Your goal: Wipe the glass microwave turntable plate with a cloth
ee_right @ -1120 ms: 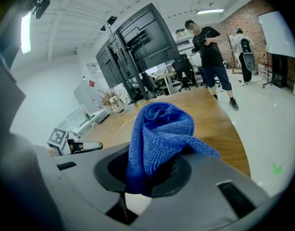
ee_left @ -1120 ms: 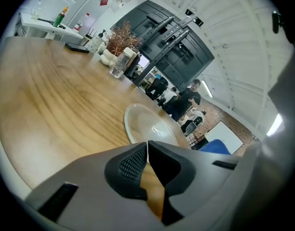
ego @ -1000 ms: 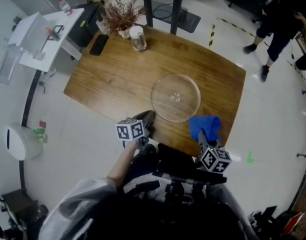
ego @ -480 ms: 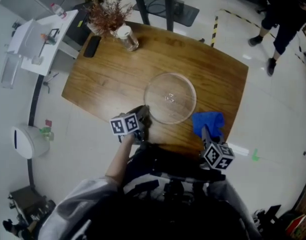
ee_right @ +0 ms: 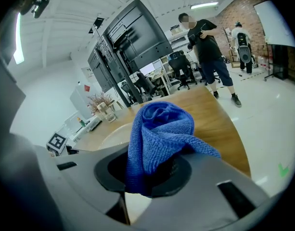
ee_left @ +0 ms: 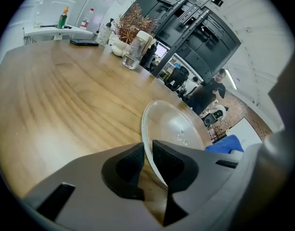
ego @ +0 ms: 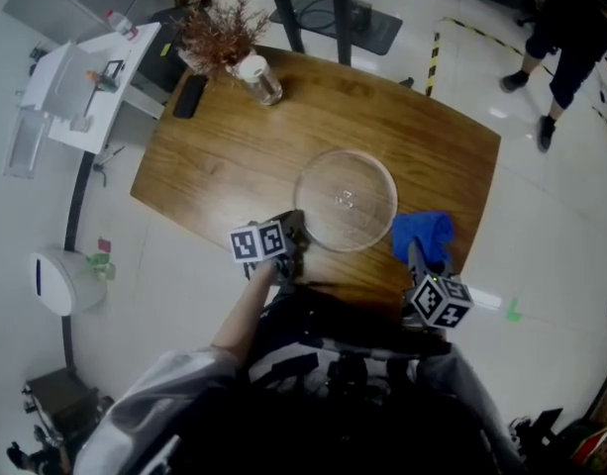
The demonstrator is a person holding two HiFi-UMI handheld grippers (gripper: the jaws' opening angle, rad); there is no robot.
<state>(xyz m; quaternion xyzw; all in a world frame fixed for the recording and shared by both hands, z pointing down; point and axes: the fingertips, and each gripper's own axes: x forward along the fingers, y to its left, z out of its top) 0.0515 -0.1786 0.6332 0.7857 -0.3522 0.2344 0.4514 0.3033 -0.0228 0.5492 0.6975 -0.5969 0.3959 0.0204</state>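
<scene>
The clear glass turntable plate [ego: 346, 199] lies on the wooden table [ego: 224, 156], near its front edge. My left gripper [ego: 294, 234] is at the plate's left front rim. In the left gripper view the plate [ee_left: 178, 126] has its rim pinched between the two pads of the left gripper [ee_left: 147, 154], which is shut on it. My right gripper [ego: 418, 257] sits just right of the plate, shut on a bunched blue cloth [ego: 423, 234]. The cloth [ee_right: 159, 129] bulges up out of the jaws and hides the fingertips; the plate [ee_right: 113, 133] shows pale behind it.
At the table's far left corner stand a glass jar [ego: 266, 82], a dried plant [ego: 219, 30] and a black phone [ego: 190, 95]. A white side table [ego: 85, 77] is beyond. A person [ego: 570, 28] stands on the floor at far right.
The head camera has shifted a little. Both grippers keep their places: the left at the plate's rim, the right holding the cloth beside the plate.
</scene>
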